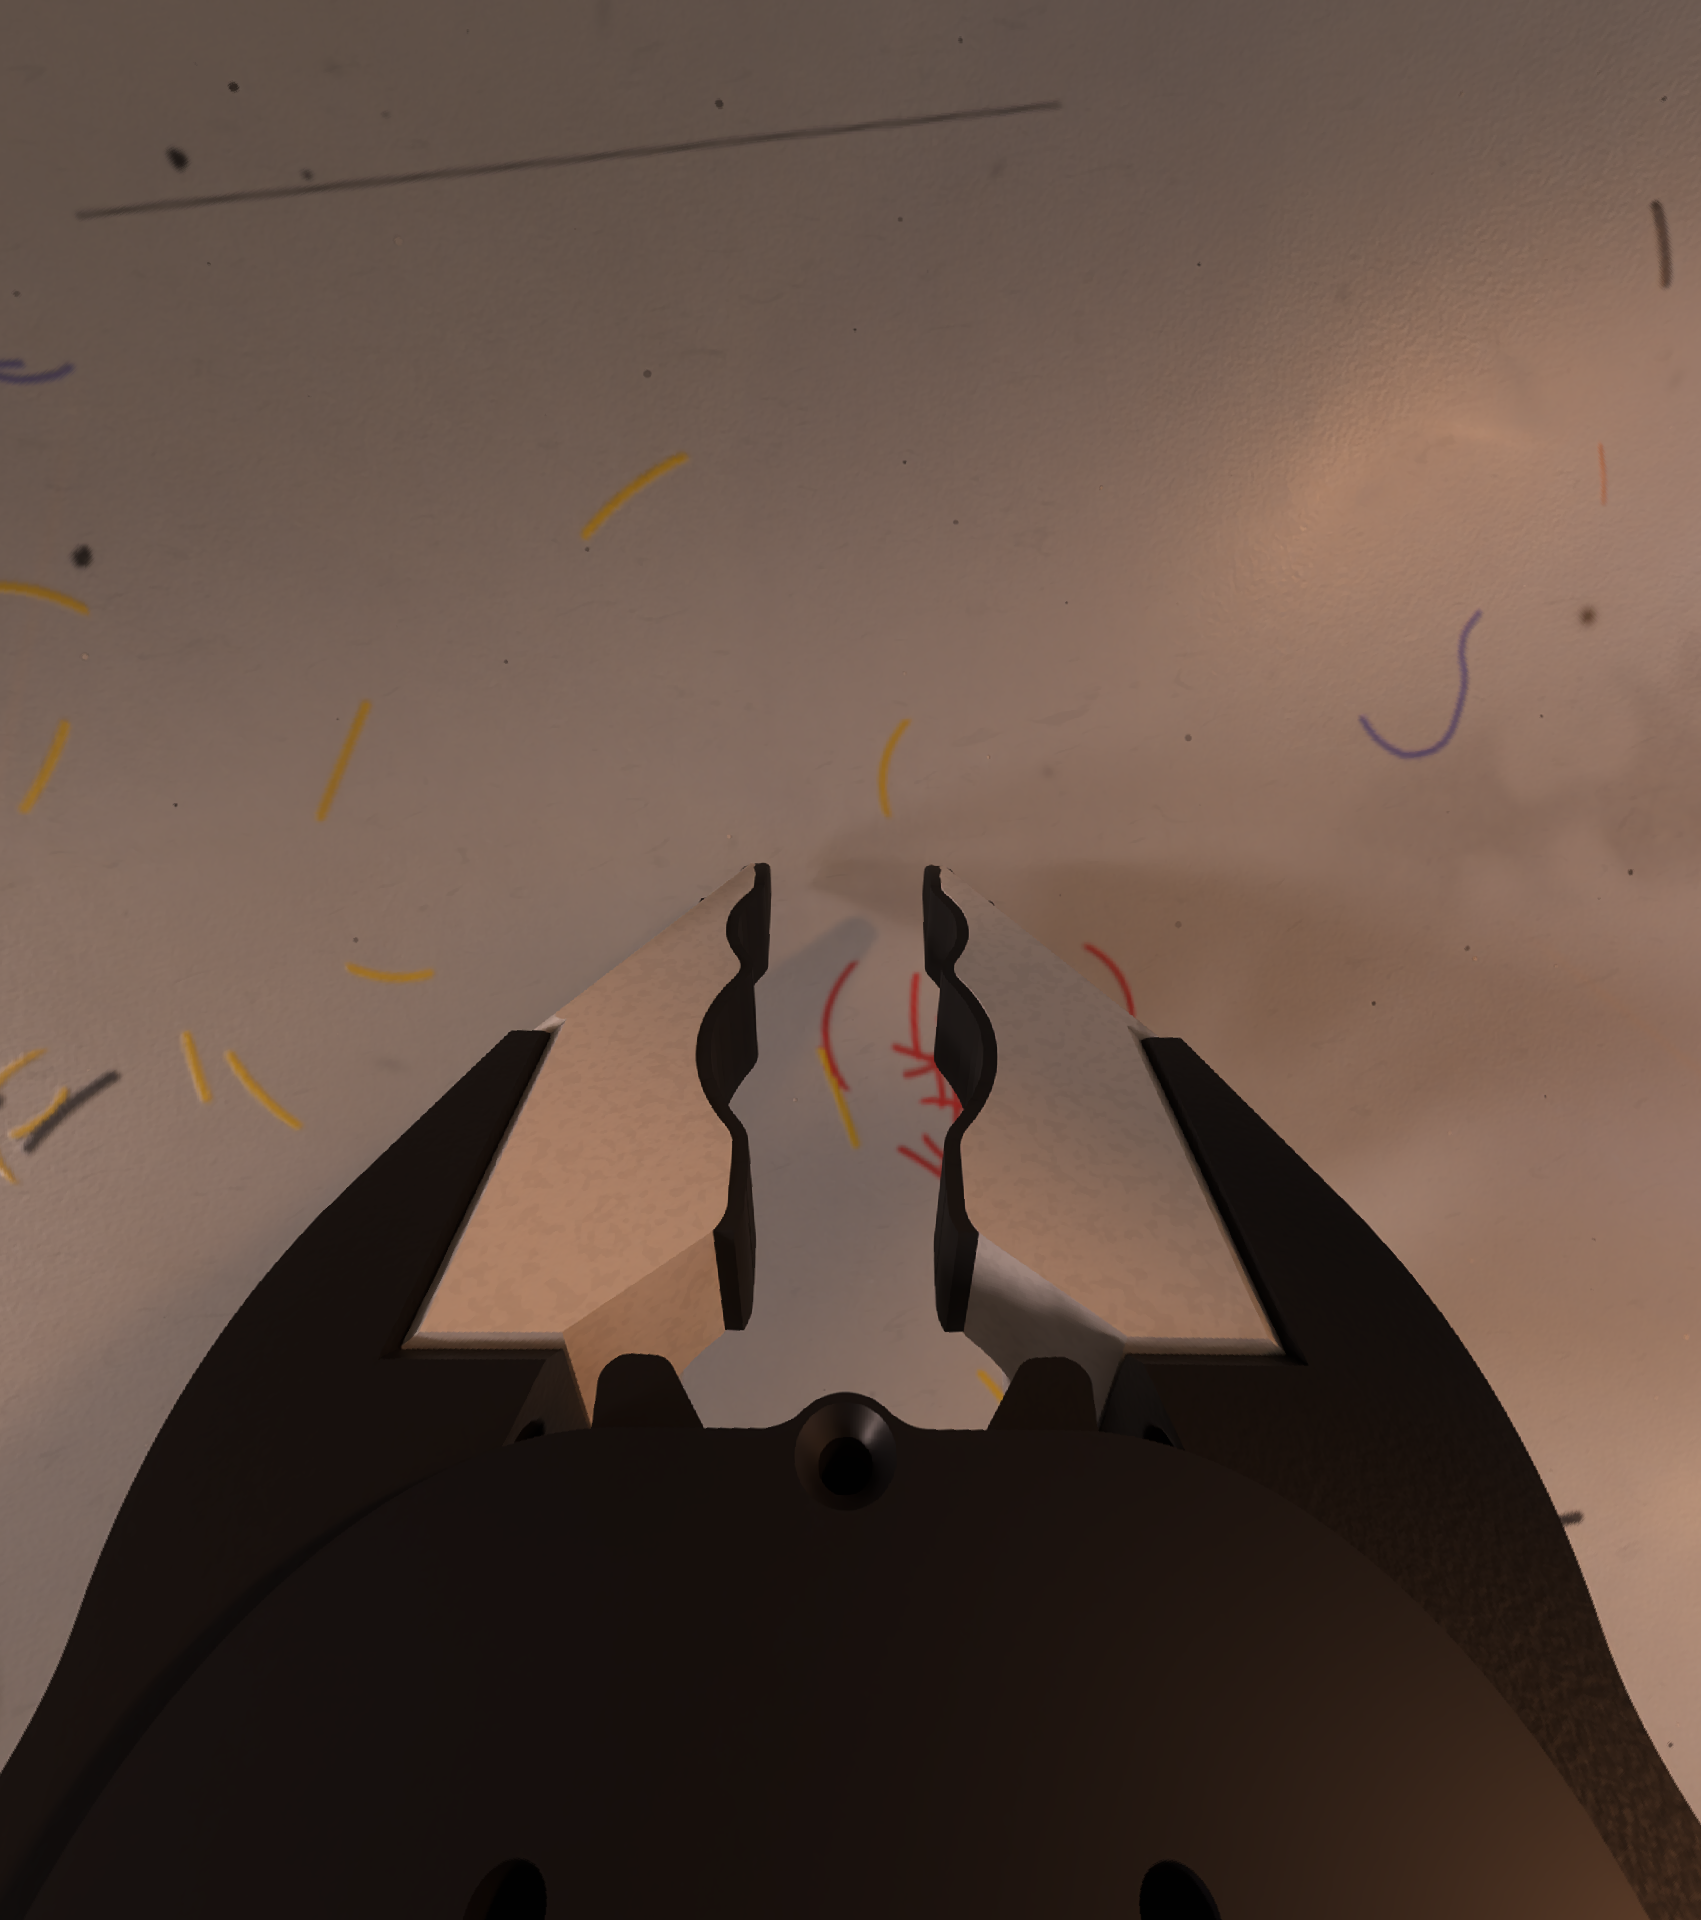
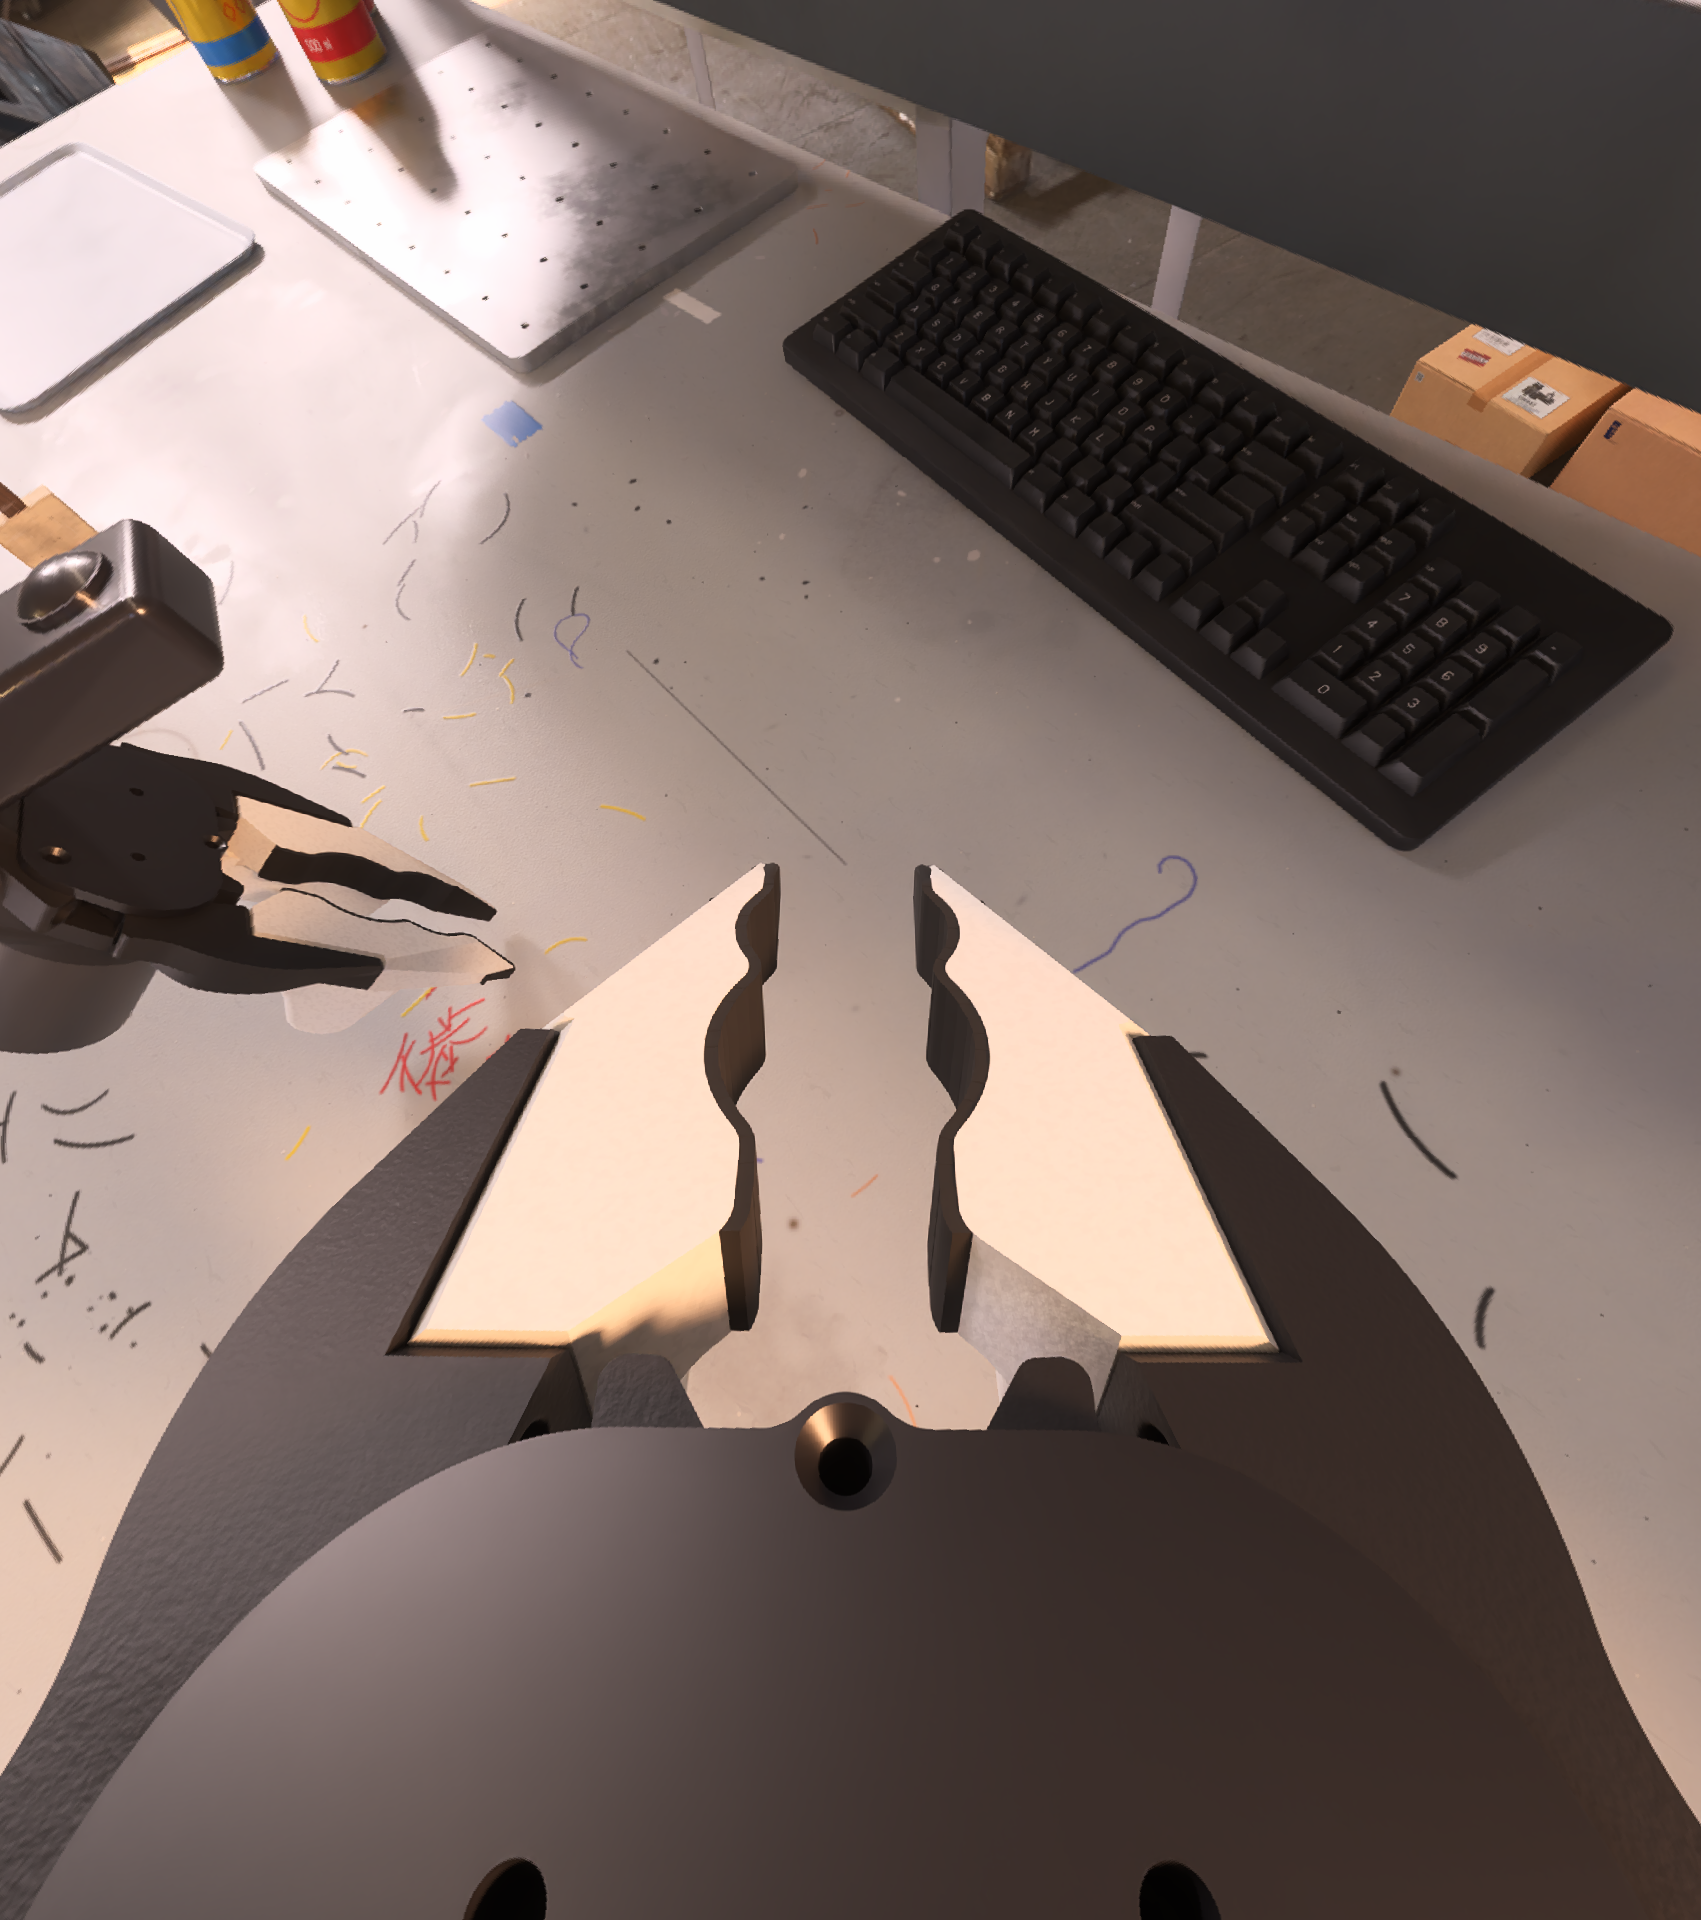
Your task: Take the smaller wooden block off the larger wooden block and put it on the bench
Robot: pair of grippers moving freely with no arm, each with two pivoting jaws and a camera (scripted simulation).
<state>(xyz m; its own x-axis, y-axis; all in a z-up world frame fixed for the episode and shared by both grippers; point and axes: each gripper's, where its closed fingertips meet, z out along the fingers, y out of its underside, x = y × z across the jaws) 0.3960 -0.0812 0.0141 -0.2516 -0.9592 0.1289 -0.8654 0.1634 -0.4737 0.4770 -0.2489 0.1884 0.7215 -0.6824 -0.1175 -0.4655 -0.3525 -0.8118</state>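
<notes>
The bench (image 2: 825,644) is coloured pale grey-white and is marked all over with short scribbles in yellow, black, red and violet, along with dark specks. A small blue patch (image 2: 511,424) is seen on it. The keyboard (image 2: 1210,509) is black throughout. The perforated plate (image 2: 524,187) is silver-grey, patterned with rows of small dark holes. The tray (image 2: 67,270) is whitish. Two cans (image 2: 332,36) are banded in yellow, red and blue. The wooden blocks (image 2: 30,520) are tan and brown. The cardboard boxes (image 2: 1656,457) are orange-brown. Both grippers, the left gripper (image 1: 846,878) and the right gripper (image 2: 846,878), are dark brown-black with pale cream finger panels.
</notes>
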